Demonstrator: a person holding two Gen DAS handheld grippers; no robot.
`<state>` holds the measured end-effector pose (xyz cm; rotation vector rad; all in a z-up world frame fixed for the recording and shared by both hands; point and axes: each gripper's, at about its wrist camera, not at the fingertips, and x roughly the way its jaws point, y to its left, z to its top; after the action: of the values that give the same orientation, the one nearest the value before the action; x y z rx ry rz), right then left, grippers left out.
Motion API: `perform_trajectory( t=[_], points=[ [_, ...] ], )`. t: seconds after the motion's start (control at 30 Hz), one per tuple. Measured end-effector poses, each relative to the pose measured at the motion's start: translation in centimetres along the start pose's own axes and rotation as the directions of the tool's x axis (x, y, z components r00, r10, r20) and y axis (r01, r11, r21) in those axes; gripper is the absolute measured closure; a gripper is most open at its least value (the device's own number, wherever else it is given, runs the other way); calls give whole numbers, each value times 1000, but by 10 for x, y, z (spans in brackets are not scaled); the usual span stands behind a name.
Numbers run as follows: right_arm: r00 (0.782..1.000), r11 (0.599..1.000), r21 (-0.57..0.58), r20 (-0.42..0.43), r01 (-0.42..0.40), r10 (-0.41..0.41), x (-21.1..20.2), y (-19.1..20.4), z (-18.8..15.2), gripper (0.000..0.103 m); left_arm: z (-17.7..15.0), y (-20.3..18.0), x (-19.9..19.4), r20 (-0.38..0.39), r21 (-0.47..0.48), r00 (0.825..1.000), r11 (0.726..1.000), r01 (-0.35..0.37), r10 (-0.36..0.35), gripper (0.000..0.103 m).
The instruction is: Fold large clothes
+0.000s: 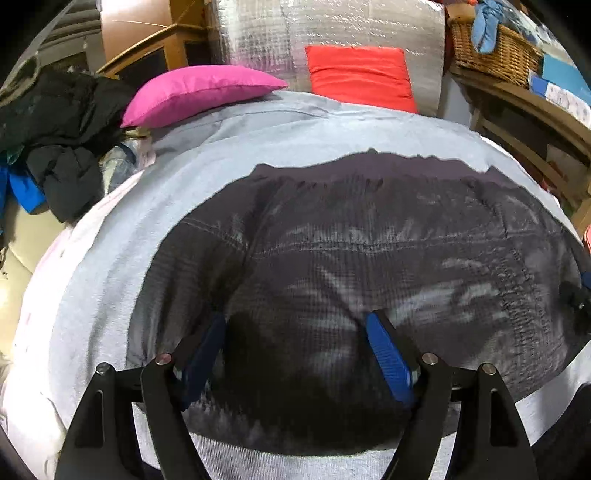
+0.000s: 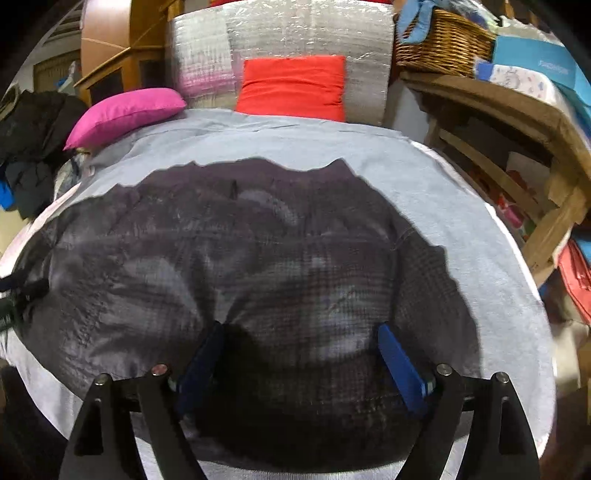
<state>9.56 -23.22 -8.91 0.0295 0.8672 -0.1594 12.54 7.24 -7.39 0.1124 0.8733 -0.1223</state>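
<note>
Dark grey ripstop garment (image 1: 369,251) lies spread on the pale blue sheet (image 1: 110,258), mid-fold.
Left hand-held gripper (image 1: 295,332) and right hand-held gripper (image 2: 301,341) hover wide, empty; next, likely grip its near hem.

Dark grid-weave garment (image 1: 369,258) with faint sheen, matt pale-blue cloth cover (image 1: 110,258), crinkled silvery foil, perhaps insulation (image 1: 332,26), woven wicker basket (image 1: 495,51)

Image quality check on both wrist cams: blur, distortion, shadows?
Left wrist: heavy fisheye bulge, dark corners; the dark garment smears near the fingers, sharper at its far edge; shadow between them. Right wrist: same bulge, garment soft and streaky, silver sheet glaring, red cushion blown out.
</note>
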Motion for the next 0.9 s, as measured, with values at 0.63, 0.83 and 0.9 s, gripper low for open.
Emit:
perform_trajectory(
  t=[0.63, 0.83, 0.9],
  points=[
    [998, 993, -122, 57, 3, 4, -2, 62, -39, 15, -30, -65, 13, 58, 147, 997, 988, 35, -44, 20],
    [995, 996, -72, 87, -45, 51, -31, 33, 4, 14, -1, 1, -24, 161, -14, 987, 1000, 24, -22, 20],
    [993, 998, -50, 115, -29, 34, -40, 21, 16, 14, -2, 33, -24, 158, -113, 987, 993, -23, 41, 20]
  ],
)
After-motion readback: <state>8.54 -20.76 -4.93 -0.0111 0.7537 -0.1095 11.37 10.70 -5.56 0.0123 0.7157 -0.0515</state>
